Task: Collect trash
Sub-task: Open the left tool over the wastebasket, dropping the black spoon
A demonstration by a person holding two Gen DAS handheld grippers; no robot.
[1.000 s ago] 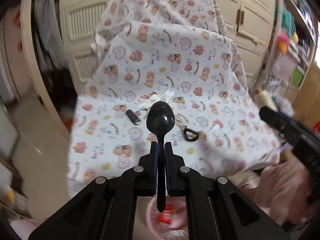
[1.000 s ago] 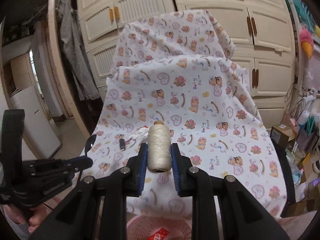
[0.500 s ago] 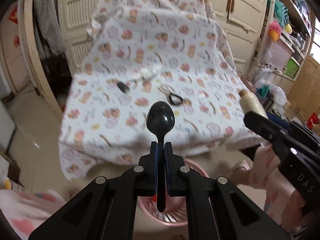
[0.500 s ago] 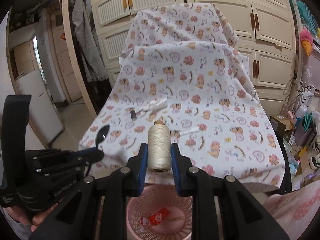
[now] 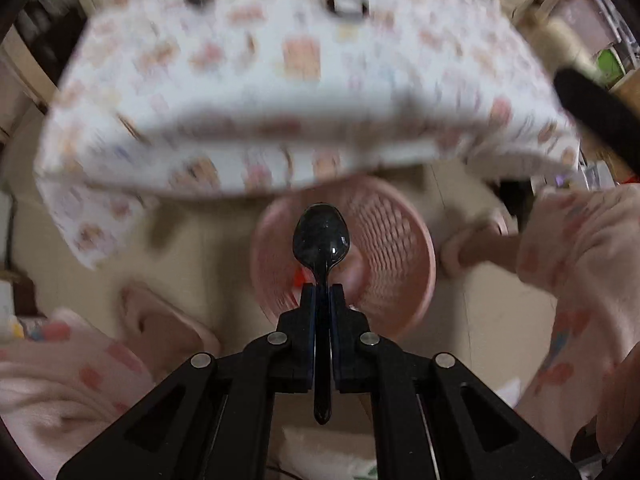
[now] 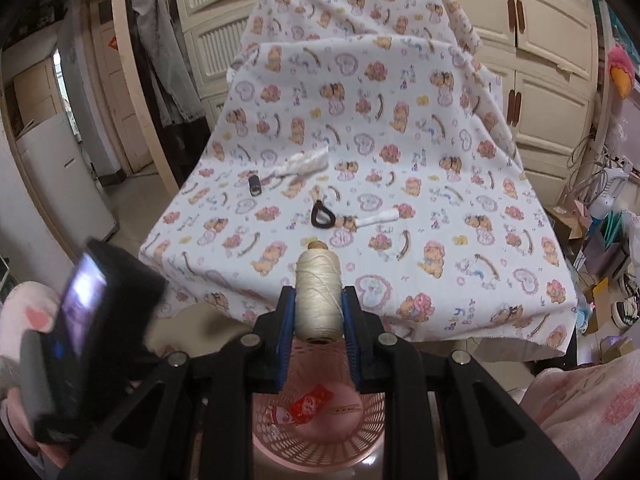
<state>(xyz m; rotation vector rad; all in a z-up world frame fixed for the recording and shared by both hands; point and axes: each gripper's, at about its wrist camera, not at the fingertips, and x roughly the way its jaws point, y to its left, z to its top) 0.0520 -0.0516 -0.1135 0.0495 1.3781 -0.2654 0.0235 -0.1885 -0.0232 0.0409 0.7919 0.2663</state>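
The left gripper (image 5: 322, 292) has its fingers (image 5: 308, 300) pressed together on the handle of a black plastic spoon (image 5: 321, 236), pinching it so the bowl sticks out ahead and the handle end trails back between the arms. A second ago that spoon stood over the patterned cloth of the desk; now the gripper has tipped steeply downward and sunk, and the spoon bowl hangs over the pink basket (image 5: 400, 240) on the floor, inside its rim as seen from above. The desk (image 5: 256, 80) has slid to the top of the left view and is blurred.

The right gripper (image 6: 319, 312) pinches a spool of cream thread (image 6: 319, 292) across its sides, fingers (image 6: 285, 320) spread only as far as the spool is wide, just as before. It has dropped a little, so more of the basket (image 6: 320, 436) shows below it, with a red wrapper (image 6: 310, 402) lying inside. The spool sits over the near edge of the desk (image 6: 520, 280), above the basket's far rim.

Still on the desk are a small dark roll (image 6: 254, 185), a white twisted wrapper (image 6: 304, 164) and a black-handled tool (image 6: 322, 216) with a white scrap beside it. The left gripper's body, at the lower left of the right view, now shows blurred and larger. The person's pink sleeves frame both views.
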